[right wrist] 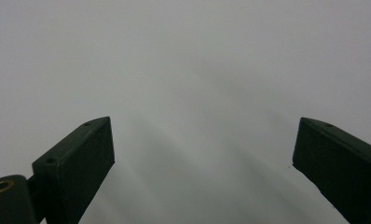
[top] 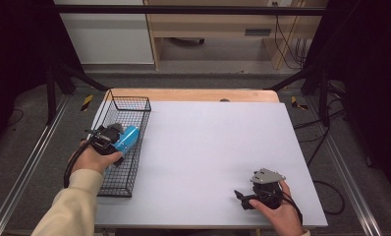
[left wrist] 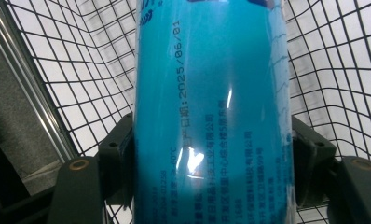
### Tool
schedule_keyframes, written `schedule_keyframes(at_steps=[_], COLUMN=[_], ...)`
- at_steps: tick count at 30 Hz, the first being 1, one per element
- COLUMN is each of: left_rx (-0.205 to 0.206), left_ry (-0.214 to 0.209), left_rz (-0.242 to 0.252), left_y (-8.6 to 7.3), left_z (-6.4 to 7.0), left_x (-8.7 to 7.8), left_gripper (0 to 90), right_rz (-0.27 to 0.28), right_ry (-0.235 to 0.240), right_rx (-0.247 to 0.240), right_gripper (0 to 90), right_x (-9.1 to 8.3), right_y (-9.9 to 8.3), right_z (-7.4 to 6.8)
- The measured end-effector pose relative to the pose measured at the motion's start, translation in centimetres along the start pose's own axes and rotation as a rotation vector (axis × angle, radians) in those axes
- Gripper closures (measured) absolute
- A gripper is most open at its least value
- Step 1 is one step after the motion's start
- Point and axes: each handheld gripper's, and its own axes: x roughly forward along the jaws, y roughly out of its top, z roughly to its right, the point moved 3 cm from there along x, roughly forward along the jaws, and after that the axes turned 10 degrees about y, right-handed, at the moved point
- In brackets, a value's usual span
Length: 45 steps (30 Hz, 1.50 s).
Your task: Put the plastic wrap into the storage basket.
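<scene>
Jaws: left gripper (left wrist: 211,154) clamps blue can (left wrist: 211,93), ends cropped | right gripper (right wrist: 202,154) spread, empty

This is a lab or recording room: a tabletop (top: 218,147) covered by a plain white sheet stands inside a dark metal frame (top: 183,10), with rails (top: 24,172) on grey carpet, loose cables (top: 326,142) and a bare wooden desk (top: 223,29) behind.
</scene>
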Motion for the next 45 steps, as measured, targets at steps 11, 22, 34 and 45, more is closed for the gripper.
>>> schedule_keyframes(at_steps=[11,22,34,45], left_rx=[0.027,0.03,0.036,0.051], left_ry=[0.019,0.029,0.038,0.059], left_rz=[-0.023,-0.021,-0.02,-0.009], left_y=[0.2,0.26,0.29,0.26], left_z=[0.27,0.41,0.51,0.71], left_x=[0.22,0.27,0.26,0.14], left_gripper=[31.6,31.4,31.4,31.0], right_rz=[0.0,-0.002,-0.007,-0.011], right_ry=[0.002,0.002,0.005,0.009], right_rx=[0.0,-0.001,-0.004,-0.003], right_gripper=[5.9,5.9,5.9,5.9], right_x=[0.01,0.05,0.07,0.14], right_y=[0.0,0.01,-0.02,-0.05], right_z=[-0.02,-0.05,-0.08,-0.1])
